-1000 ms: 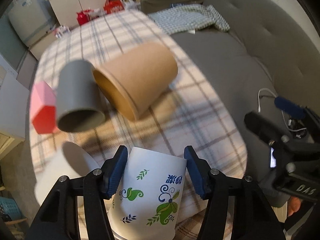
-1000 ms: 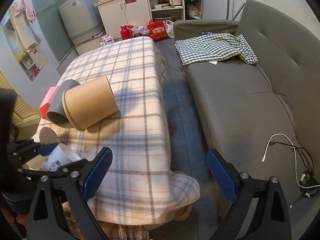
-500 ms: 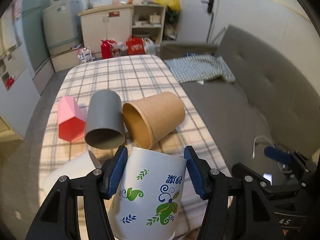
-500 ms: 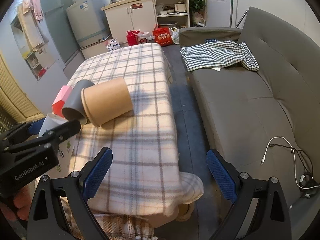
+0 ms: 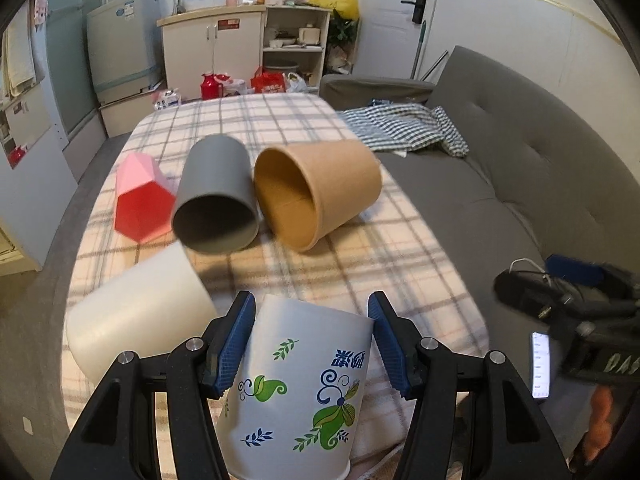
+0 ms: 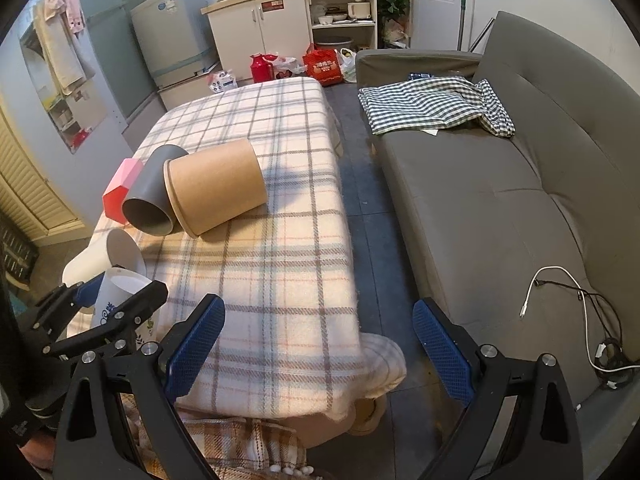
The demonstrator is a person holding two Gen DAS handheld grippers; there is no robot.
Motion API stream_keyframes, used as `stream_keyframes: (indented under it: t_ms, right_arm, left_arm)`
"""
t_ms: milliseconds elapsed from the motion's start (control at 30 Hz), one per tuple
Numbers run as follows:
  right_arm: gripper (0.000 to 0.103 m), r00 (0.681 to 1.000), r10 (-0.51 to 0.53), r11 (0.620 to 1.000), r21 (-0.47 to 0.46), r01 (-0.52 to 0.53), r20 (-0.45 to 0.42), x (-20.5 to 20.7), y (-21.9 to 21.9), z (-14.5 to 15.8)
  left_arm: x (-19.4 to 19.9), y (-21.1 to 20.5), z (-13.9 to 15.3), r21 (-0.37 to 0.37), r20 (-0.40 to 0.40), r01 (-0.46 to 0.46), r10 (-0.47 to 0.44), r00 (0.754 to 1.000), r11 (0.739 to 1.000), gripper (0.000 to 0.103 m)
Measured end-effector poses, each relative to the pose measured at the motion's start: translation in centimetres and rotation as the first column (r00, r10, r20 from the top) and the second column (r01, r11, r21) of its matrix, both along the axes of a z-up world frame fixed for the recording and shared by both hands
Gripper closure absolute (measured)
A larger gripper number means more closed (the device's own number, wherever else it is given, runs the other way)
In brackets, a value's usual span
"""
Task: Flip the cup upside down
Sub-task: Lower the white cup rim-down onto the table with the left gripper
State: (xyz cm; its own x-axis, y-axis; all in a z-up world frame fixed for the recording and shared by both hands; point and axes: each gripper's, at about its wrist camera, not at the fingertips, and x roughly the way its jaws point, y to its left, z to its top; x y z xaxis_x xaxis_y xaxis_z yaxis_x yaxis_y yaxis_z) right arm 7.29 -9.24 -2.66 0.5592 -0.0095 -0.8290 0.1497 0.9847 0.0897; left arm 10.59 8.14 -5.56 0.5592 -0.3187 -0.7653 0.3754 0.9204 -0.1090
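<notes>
Left tongs point(image 5: 311, 342) pinch the printed cup point(image 5: 298, 392) over the desk point(image 5: 400, 264) edge; right tongs point(image 6: 318, 346) spread, idle; white cup point(image 5: 136, 316) at ten o'clock may get knocked

Printed cup point(image 5: 296, 384) now lower, nearer the tablecloth point(image 5: 360, 256).
</notes>
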Motion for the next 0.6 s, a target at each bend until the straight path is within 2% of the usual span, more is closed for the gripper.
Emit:
stream_keyframes:
  t_ms: [67, 200, 400, 600]
  right_arm:
    - [0.007, 1.0, 0.002, 1.0, -0.003, -0.002, -0.007, 0.0, 0.1, -0.2]
    - [0.007, 1.0, -0.003, 1.0, -0.002, 0.003, -0.015, 0.1, -0.1, -0.4]
    - [0.007, 1.0, -0.021, 1.0, 0.006, 0.021, -0.022, 0.2, -0.9, -0.8]
    - [0.007, 0.999, -0.013, 1.0, 0.02, 0.013, -0.033, 0.5, -0.9, -1.4]
  left_arm:
    - [0.4, -0.5, 0.2, 0.017, -0.026, 0.009, -0.009, 1.0, 1.0, 0.041]
    - [1.6, -1.6, -0.8, 0.091, -0.149, 0.038, -0.024, 0.989, 0.995, 0.033]
    - [3.2, -2.6, -2.3, 0.188, -0.314, 0.099, -0.036, 0.949, 0.977, 0.033]
    - [5.4, -4.1, -2.5, 0.218, -0.405, 0.151, -0.051, 0.913, 0.964, 0.033]
